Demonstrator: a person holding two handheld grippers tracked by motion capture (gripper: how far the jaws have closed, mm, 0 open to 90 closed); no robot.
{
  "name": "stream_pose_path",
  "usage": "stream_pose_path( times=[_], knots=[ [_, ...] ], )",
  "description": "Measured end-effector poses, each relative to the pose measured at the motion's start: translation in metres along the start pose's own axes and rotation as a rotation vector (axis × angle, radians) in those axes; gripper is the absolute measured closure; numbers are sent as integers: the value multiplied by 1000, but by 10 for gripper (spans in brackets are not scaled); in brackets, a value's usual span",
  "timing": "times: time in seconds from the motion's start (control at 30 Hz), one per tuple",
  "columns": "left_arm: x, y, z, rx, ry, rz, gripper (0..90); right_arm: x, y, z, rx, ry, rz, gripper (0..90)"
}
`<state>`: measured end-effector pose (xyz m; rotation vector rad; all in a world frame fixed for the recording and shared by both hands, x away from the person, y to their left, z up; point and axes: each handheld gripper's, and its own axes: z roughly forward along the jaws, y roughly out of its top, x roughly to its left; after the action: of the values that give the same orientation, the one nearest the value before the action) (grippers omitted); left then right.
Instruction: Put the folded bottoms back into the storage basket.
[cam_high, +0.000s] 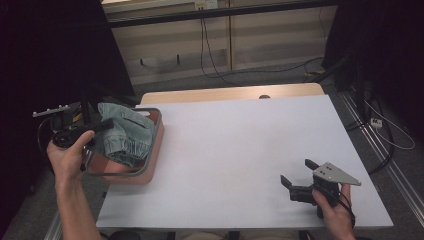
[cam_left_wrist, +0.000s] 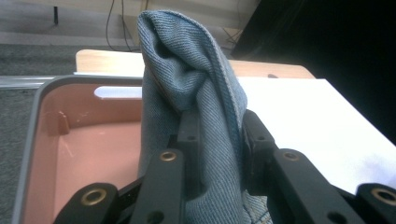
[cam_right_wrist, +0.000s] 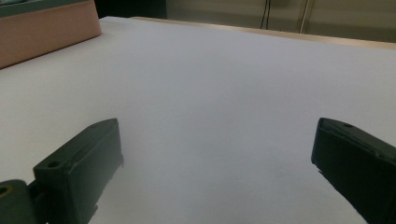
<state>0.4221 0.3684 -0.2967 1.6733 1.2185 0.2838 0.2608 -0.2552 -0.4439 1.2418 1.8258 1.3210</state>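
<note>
Denim cloth (cam_left_wrist: 191, 93) in left hand-held gripper (cam_left_wrist: 217, 135)

A white table (cam_high: 240, 150) stands on grey carpet (cam_high: 280, 75), with pale wooden panels (cam_high: 280, 35) and trailing cables (cam_high: 210, 55) behind.

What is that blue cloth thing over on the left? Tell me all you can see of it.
It is a light blue denim garment, faded, with stitched seams and a gathered, elastic-looking hem. It lies crumpled in and over the pink plastic bin with a grey rim at the table's left edge. The left gripper is shut on a bunched fold, which stands up between its black jaws above the bin's floor. What kind of garment it is cannot be told.
</note>
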Motion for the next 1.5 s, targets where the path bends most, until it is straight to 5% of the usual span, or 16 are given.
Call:
stream_pose_path(
  times=[0.87, 1.2, 1.5],
  knots=[
    [11, -9, 26, 92, -23, -9, 732, 0, 0, 1, 2, -2, 0, 18],
    [17, -11, 29, 127, 98, 15, 720, 0, -1, 0, 6, 4, 0, 18],
    [22, -13, 28, 138, 114, 17, 716, 0, -1, 1, 8, 3, 3, 17]
  ],
)
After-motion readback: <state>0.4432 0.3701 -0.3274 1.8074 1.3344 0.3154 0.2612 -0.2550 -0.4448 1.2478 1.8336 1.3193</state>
